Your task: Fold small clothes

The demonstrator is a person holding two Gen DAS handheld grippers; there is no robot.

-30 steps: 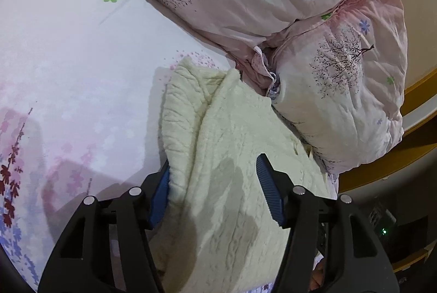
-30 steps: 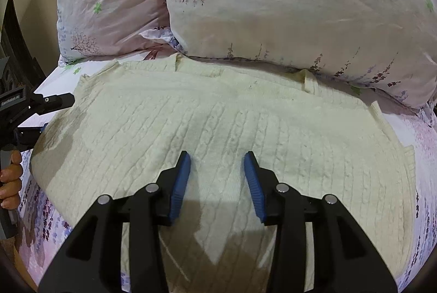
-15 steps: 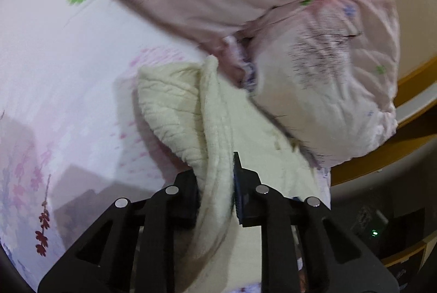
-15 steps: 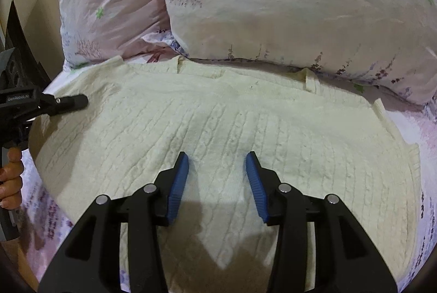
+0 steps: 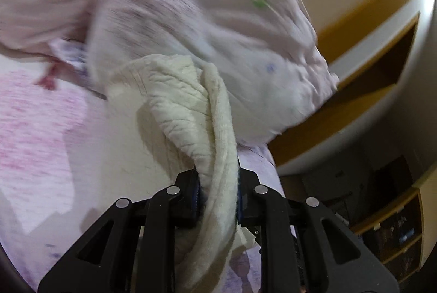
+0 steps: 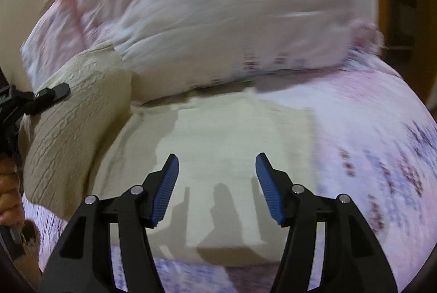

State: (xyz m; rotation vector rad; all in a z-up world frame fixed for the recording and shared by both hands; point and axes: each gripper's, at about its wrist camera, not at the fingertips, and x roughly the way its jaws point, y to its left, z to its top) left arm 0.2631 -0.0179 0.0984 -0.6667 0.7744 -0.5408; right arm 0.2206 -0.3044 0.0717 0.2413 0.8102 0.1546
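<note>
The left hand-held gripper [image 5: 217,190] clamps a raised fold of the cream knit sweater [image 6: 232,145] on the bed [image 6: 382,129]; the right hand-held gripper [image 6: 217,183] hovers, jaws apart, above it near the pillows [image 6: 218,20].

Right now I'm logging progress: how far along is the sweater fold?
Early. Left gripper has pinched the cream knit sweater at one side and lifted it; the first fold is in hand. Right gripper hovers open above the flat part. Laying it over and remaining folds are left.
</note>
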